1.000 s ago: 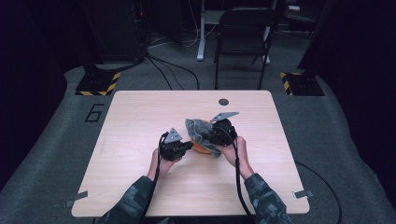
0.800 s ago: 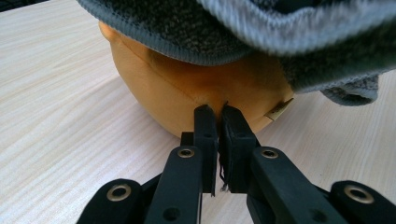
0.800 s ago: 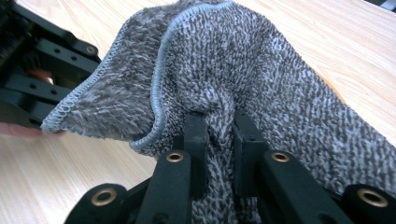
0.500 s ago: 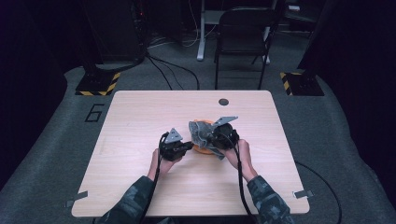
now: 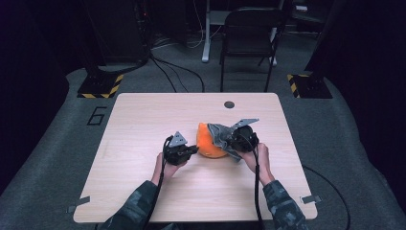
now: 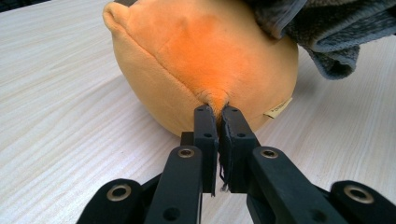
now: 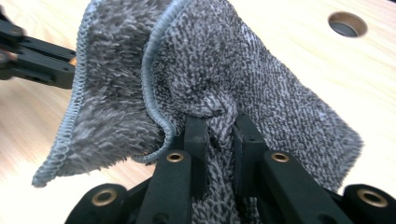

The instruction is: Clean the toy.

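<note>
While I am pinching the orange plush ball (image 5: 209, 143) with the left gripper (image 5: 190, 152), the right gripper (image 5: 231, 139) is dragging the grey terry cloth (image 5: 221, 134) away toward 3 o'clock. A second ago the cloth was draped over most of the ball; now the ball's 9 o'clock half is lying bare, so I am judging the uncovering to be well along, with a last fold left on the 3 o'clock side.

Left gripper view: the jaws are clenched on a small tuck of the ball's fabric (image 6: 215, 98), anchoring it on the table (image 5: 143, 124) near its centre. The plush (image 6: 196, 56) is smooth, short-napped and rounded, with a stitched seam running over the top and a small sewn tag (image 6: 277, 108) at 4 o'clock.

Right gripper view: the jaws are grasping a bunched fold of the cloth (image 7: 219, 74). Its weave is looped and mottled grey, edged with a pale overlocked hem (image 7: 74, 107). The tabletop is pale wood-grain laminate with a round cable hole (image 7: 347, 23) at 1 o'clock.
</note>
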Demonstrator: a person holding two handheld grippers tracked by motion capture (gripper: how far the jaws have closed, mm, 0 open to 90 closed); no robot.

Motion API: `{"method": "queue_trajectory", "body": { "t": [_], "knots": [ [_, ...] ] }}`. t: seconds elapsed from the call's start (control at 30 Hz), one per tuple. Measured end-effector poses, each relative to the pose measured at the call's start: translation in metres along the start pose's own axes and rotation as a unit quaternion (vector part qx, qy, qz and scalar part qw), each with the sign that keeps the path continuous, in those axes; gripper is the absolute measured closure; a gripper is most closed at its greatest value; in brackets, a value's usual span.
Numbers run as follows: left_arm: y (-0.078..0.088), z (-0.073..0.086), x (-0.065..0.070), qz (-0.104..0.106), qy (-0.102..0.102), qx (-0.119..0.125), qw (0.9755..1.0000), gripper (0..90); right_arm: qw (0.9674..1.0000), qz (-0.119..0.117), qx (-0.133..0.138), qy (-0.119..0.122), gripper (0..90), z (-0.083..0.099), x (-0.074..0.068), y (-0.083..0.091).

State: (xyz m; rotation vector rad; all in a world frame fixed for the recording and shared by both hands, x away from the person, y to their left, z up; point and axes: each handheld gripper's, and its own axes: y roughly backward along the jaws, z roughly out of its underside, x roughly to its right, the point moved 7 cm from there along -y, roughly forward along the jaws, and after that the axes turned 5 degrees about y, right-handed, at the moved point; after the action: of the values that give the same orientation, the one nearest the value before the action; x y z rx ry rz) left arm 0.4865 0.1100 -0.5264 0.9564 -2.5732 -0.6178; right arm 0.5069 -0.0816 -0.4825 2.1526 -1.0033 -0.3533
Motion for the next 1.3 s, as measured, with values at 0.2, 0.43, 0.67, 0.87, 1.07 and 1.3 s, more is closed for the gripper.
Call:
{"method": "queue_trajectory", "body": {
  "t": [0.2,0.43,0.67,0.87,1.07,1.3],
  "knots": [
    [0.000,0.000,0.000,0.000,0.001,0.001,1.0000,85.8,0.9998,0.010,-0.008,-0.017,79.1,0.009,0.016,-0.003],
    [0.000,-0.001,0.001,0.001,-0.003,0.000,1.0000,85.8,0.9982,0.014,-0.036,-0.046,79.2,0.030,0.037,-0.014],
    [0.000,0.000,-0.001,0.002,0.002,-0.003,1.0000,85.7,0.9930,0.035,-0.091,-0.067,79.1,0.057,0.053,-0.036],
    [0.000,0.000,0.000,0.004,0.004,-0.002,1.0000,85.7,0.9950,0.038,-0.055,-0.074,79.2,0.045,0.059,-0.016],
    [0.000,0.000,-0.001,0.002,-0.002,-0.002,1.0000,85.8,0.9980,0.020,0.012,-0.058,79.1,0.005,0.041,0.021],
    [-0.001,-0.001,0.000,0.000,-0.002,0.003,1.0000,85.7,0.9979,-0.027,0.058,-0.008,79.1,-0.036,-0.006,0.036]
  ]
}}
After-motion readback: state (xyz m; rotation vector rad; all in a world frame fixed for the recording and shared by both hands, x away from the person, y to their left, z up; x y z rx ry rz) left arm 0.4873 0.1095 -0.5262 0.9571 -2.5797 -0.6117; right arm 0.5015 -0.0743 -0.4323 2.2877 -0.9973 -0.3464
